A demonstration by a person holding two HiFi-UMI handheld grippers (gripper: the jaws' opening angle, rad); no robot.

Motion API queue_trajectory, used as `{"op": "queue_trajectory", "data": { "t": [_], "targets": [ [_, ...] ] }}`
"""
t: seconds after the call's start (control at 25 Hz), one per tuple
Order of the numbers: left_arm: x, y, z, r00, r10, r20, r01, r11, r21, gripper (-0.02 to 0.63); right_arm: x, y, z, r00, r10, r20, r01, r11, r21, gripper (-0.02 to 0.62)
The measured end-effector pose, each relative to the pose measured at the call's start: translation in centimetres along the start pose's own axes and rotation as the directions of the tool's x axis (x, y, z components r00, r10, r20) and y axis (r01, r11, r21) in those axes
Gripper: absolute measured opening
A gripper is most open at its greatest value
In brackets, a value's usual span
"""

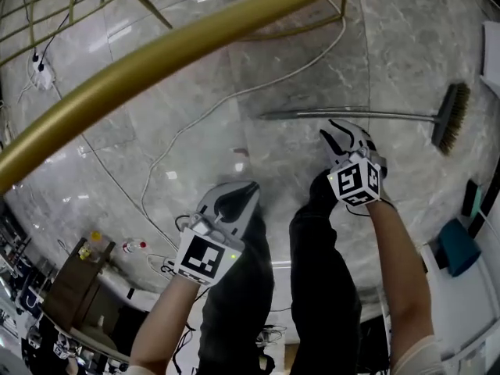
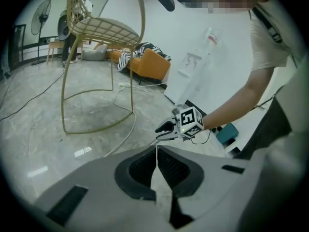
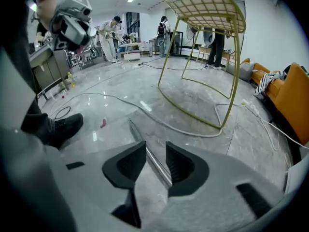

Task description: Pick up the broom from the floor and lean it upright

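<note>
Head view gives the layout: broom (image 1: 351, 116) lies flat on the grey marble-look floor w/ its thin metal handle running across and the bristle head (image 1: 451, 117) at the pic's right end. Right gripper (image 1: 341, 137) sits low by the handle's mid part, left gripper (image 1: 238, 196) nearer the person's dark trouser legs, well apart from the broom. A fat gold tube (image 1: 156, 61) cuts diagonally across the top, and a white cable (image 1: 234, 96) snakes over the glossy tiles. Right gripper view adds what the head cam can't: its dark ribbed pads (image 3: 181, 166) are spread, the shiny handle passes through the gap btwn them, and neither pad presses on it; a black shoe (image 3: 58, 127) stands at left. It also shows the gold tube belongs to a wire-mesh chair (image 3: 207, 8). Left gripper view shows that claw pressed together to a thin slit, nothing in it, plus an orange sofa (image 2: 149, 64) by the white wall.
</note>
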State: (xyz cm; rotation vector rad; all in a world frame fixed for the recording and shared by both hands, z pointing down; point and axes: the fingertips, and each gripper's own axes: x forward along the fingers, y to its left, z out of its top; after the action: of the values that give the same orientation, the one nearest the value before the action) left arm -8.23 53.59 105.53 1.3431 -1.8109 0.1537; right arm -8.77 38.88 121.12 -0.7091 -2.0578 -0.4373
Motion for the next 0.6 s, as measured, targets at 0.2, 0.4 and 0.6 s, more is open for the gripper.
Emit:
{"op": "queue_trajectory", "data": {
  "t": [0.2,0.4,0.6],
  "targets": [
    [2.7,0.6,-1.4,0.999,-0.037,-0.019,0.037,0.999,0.023,0.011,3.5,-0.6,-3.8,0.998,-0.013,-0.063,0.011,0.999,-0.044,0.143],
    [4.7,0.9,-2.3,0.997,-0.066,-0.045,0.068,0.996,0.050,0.011,5.9,0.2,-6.0,0.995,0.038,-0.097,-0.047,0.994,-0.096,0.149],
    [6.5,1.9,-2.4,0.994,-0.086,-0.073,0.092,0.992,0.080,0.011,7.8,0.9,-5.9,0.991,0.103,-0.090,-0.116,0.983,-0.145,0.141]
  ]
}}
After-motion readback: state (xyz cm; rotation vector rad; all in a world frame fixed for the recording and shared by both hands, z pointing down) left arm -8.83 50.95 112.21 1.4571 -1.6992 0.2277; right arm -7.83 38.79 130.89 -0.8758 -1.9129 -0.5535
